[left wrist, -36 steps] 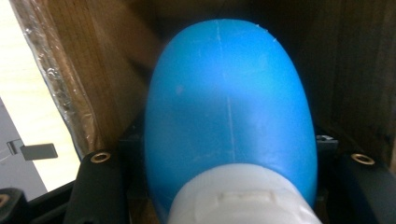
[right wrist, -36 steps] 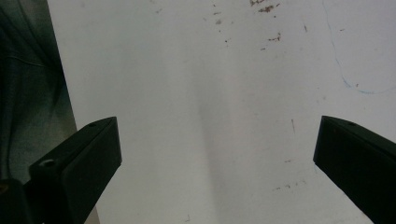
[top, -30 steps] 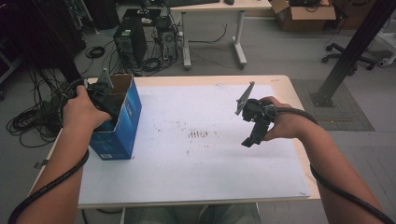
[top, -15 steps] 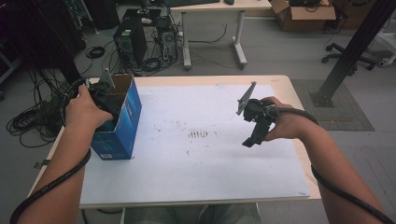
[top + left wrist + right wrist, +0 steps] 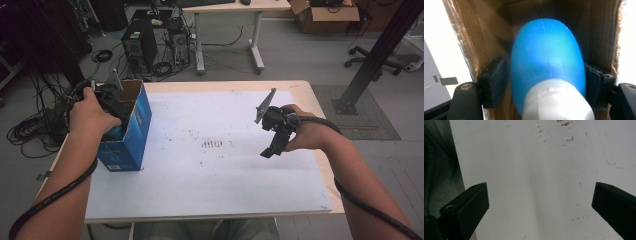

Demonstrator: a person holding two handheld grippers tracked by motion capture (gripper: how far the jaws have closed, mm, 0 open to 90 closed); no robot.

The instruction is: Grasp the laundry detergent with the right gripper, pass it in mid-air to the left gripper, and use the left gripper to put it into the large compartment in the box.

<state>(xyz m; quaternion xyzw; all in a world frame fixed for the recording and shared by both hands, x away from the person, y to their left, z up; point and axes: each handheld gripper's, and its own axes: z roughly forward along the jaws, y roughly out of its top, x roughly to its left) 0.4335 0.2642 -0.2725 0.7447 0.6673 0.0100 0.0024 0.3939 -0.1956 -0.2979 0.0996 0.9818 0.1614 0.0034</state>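
A blue cardboard box (image 5: 132, 132) with an open top stands at the left edge of the white table (image 5: 210, 185). My left gripper (image 5: 111, 106) reaches down into it. In the left gripper view the left gripper (image 5: 544, 75) is shut on a blue egg-shaped object (image 5: 547, 55) with a white end (image 5: 556, 103), its pads (image 5: 496, 82) pressed on both sides, brown box walls (image 5: 474, 37) all around. My right gripper (image 5: 272, 146) hangs above the table's right part. In the right gripper view the right gripper (image 5: 540, 202) stands open over bare white surface, nothing between its fingers (image 5: 471, 205).
Dark smudges (image 5: 212, 144) mark the table's middle. Beyond the far edge are computer towers (image 5: 137, 45), floor cables (image 5: 37, 127), another desk (image 5: 227, 20) and a black post (image 5: 377, 55). The table's right edge (image 5: 325, 165) lies close to my right hand.
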